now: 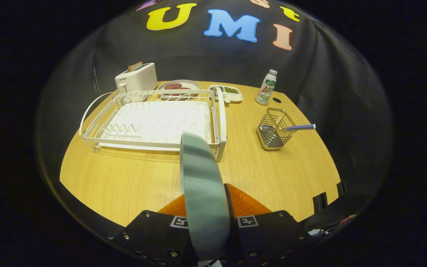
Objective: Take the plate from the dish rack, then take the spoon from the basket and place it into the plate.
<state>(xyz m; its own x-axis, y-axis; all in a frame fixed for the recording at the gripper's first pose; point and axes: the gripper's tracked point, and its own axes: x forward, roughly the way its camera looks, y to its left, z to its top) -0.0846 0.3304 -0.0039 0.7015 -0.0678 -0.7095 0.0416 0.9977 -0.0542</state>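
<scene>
Grey-green, the plate stood edge-on, clamped between my jaws, already clear of the rack, so I judged step one nearly done. Next I would need to lay it flat on the bare desk and let go, then reach for the spoon leaning in the basket. I counted one rack, one basket, one spoon, one bottle, one toaster.

Tongs held above the near edge of the wooden surface, pointing forward. Both fingers closed onto the rim of a pale grey-green round plate, gripped edge-on and standing upright between them.
</scene>
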